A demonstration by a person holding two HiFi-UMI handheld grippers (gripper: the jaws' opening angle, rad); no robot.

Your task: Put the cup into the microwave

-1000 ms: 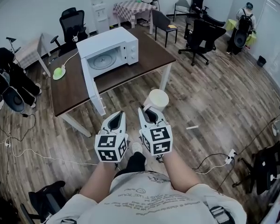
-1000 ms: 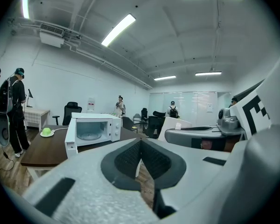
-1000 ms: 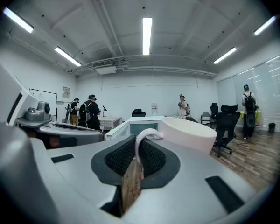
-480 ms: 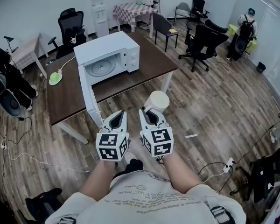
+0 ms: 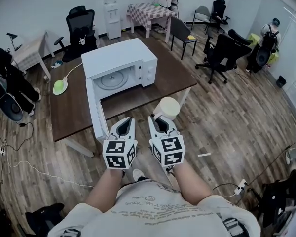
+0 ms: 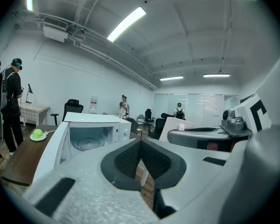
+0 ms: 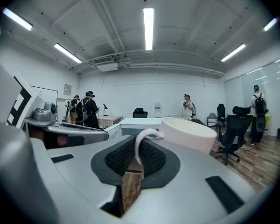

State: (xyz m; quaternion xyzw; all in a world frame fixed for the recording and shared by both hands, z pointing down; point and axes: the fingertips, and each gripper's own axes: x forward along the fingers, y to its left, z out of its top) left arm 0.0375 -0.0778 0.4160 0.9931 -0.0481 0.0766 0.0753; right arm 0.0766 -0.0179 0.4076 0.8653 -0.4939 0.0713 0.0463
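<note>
A white microwave (image 5: pixel 119 58) stands on the brown table (image 5: pixel 71 110) with its door (image 5: pixel 93 110) swung open toward me; the turntable shows inside. My right gripper (image 5: pixel 159 122) is shut on the handle of a cream cup (image 5: pixel 167 106), held upright off the table's near edge, right of the door. In the right gripper view the thin handle sits pinched between the pads, the cup (image 7: pixel 189 133) beyond them. My left gripper (image 5: pixel 123 127) is shut on nothing, beside the right one. The left gripper view looks at the microwave (image 6: pixel 91 125) and its open cavity.
A green object (image 5: pixel 59 87) with a white cord lies at the table's left end. Black office chairs (image 5: pixel 222 53) stand to the right, a checked table (image 5: pixel 148 11) and water dispenser (image 5: pixel 111 11) at the back. People stand at the far left (image 5: pixel 5 78) and right (image 5: pixel 266 46).
Both grippers have moved forward toward the table and microwave, which now look closer. The cup stays gripped by its handle throughout.
</note>
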